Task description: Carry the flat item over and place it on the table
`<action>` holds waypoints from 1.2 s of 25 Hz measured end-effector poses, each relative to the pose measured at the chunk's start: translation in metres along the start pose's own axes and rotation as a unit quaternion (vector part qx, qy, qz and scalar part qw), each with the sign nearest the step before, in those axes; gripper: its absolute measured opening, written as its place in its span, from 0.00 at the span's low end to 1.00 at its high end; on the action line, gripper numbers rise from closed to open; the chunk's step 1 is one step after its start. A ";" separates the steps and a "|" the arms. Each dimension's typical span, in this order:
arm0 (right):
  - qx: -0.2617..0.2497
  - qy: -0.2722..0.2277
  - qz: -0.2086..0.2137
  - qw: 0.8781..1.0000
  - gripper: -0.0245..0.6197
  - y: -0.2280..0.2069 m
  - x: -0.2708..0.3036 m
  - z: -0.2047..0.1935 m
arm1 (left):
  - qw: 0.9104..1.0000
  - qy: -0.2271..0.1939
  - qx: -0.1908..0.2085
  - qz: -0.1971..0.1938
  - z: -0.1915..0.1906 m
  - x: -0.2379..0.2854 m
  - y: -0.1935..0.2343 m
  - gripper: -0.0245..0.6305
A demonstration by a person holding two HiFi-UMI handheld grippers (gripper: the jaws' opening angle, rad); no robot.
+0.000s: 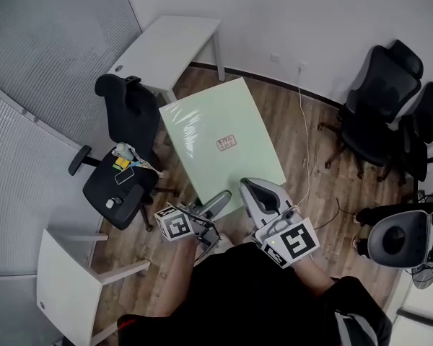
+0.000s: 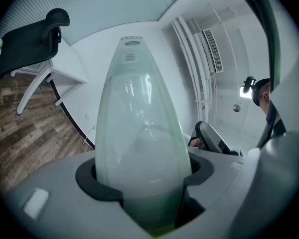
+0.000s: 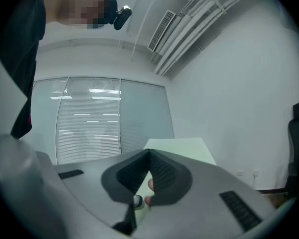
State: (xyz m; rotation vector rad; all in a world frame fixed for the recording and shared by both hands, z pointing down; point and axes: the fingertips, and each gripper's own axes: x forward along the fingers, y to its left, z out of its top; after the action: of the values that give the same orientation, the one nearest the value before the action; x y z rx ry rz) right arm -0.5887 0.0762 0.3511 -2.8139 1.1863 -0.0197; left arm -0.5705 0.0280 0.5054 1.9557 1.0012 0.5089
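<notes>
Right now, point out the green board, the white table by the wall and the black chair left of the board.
green board (image 1: 202, 132), head view, bare top face left of its label.
white table (image 1: 175, 45), head view, middle of its top.
black chair (image 1: 130, 110), head view, its backrest.

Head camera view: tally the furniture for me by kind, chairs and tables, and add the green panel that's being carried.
Black office chairs: 3
Grey-seated chair: 1
White tables: 2
Pale green flat panel: 1
Total: 7
</notes>
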 end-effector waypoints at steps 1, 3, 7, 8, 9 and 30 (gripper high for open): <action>0.000 -0.002 0.003 1.000 0.04 -0.003 -0.001 0.001 | 1.000 -0.001 0.002 0.001 0.001 0.004 -0.002 0.52; 0.001 -0.004 0.007 1.000 0.04 -0.010 -0.003 0.002 | 1.000 -0.006 0.005 0.002 0.003 0.013 -0.005 0.52; 0.000 -0.009 0.008 1.000 0.04 -0.032 -0.012 0.004 | 1.000 -0.014 0.006 0.002 0.002 0.033 -0.010 0.52; 0.002 -0.013 0.007 1.000 0.04 -0.038 -0.015 0.007 | 1.000 -0.015 0.007 0.001 0.002 0.039 -0.012 0.52; 0.007 -0.017 0.006 1.000 0.04 -0.045 -0.018 0.009 | 1.000 -0.015 0.007 0.001 0.001 0.046 -0.013 0.52; 0.009 -0.006 -0.013 1.000 0.04 -0.147 -0.049 0.001 | 1.000 0.005 0.012 -0.015 -0.028 0.162 -0.010 0.52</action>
State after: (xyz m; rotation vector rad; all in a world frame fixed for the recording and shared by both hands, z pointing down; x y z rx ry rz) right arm -0.5181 0.2139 0.3641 -2.8105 1.1409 -0.0157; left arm -0.4977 0.1759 0.5084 1.9591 1.0448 0.4919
